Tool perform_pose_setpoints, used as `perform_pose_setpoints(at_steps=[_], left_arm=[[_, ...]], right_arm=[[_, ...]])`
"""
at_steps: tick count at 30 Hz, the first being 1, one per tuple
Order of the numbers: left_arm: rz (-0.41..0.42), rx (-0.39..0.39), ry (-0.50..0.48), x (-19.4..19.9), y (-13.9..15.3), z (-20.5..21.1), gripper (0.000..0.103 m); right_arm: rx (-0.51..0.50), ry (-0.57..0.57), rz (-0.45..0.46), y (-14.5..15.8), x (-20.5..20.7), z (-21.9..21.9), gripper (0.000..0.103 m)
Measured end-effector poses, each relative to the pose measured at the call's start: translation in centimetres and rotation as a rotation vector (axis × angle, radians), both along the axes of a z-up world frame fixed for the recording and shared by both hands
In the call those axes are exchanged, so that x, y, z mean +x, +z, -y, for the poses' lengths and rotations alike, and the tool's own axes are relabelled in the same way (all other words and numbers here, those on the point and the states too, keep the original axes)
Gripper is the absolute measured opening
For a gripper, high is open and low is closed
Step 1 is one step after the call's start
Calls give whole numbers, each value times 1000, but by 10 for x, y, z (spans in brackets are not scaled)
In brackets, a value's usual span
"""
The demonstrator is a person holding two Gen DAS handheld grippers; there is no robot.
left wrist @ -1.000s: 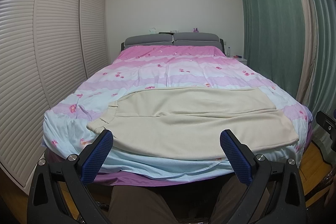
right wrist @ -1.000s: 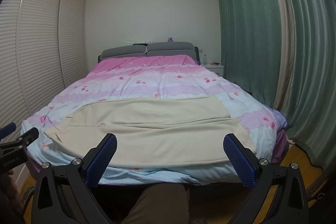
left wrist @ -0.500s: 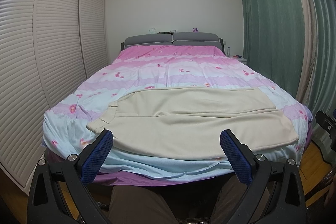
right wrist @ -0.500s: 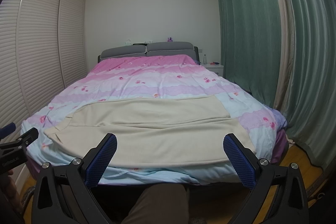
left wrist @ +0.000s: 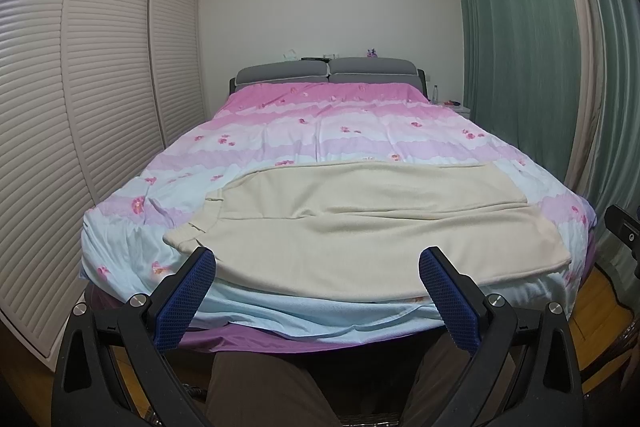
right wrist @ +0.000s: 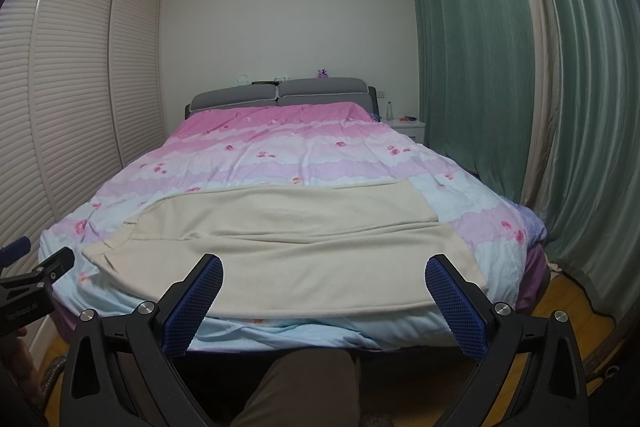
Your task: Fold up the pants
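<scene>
Cream pants (left wrist: 360, 223) lie flat across the foot of the bed, waistband at the left, leg ends at the right. They also show in the right wrist view (right wrist: 288, 247). My left gripper (left wrist: 318, 265) is open and empty, held in front of the bed's near edge, short of the pants. My right gripper (right wrist: 326, 271) is open and empty, also in front of the near edge. The left gripper's body shows at the left edge of the right wrist view (right wrist: 36, 279). The right gripper's body shows at the right edge of the left wrist view (left wrist: 622, 227).
The bed carries a pink, lilac and pale blue floral duvet (left wrist: 340, 135) with a grey headboard (left wrist: 328, 71). Louvred wardrobe doors (left wrist: 60, 107) stand left. Green curtains (right wrist: 500, 67) hang right. A white nightstand (right wrist: 408, 125) stands by the headboard. The person's legs (left wrist: 260, 391) are below.
</scene>
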State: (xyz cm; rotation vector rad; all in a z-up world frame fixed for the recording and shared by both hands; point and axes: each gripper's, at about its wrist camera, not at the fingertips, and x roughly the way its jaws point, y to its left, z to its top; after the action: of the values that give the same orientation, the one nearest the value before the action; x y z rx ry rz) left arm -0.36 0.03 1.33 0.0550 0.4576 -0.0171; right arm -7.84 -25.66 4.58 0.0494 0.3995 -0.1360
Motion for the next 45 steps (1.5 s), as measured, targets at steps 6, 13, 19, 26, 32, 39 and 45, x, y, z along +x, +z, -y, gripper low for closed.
perform_pose_setpoints(at_steps=[6, 13, 19, 26, 32, 39, 45], left_arm=[[-2, 1, -1, 0, -2, 0, 103], [-12, -8, -9, 12, -7, 1, 103], [-49, 10, -30, 36, -12, 12, 103], [-46, 36, -40, 69, -6, 28, 103], [-48, 63, -73, 113, 2, 47, 103], [-19, 98, -137, 178, 16, 84, 103], [-44, 91, -212, 251, 29, 129, 103]], right_arm=[[3, 1, -3, -1, 0, 1, 103], [-1, -6, -15, -5, 6, 0, 103], [4, -17, -34, -8, 20, 4, 103], [18, -25, -53, -9, 46, 13, 103], [24, -55, -66, -4, 88, 31, 103], [-14, -89, -66, 9, 142, 56, 103], [-50, -144, -91, 16, 223, 93, 103]])
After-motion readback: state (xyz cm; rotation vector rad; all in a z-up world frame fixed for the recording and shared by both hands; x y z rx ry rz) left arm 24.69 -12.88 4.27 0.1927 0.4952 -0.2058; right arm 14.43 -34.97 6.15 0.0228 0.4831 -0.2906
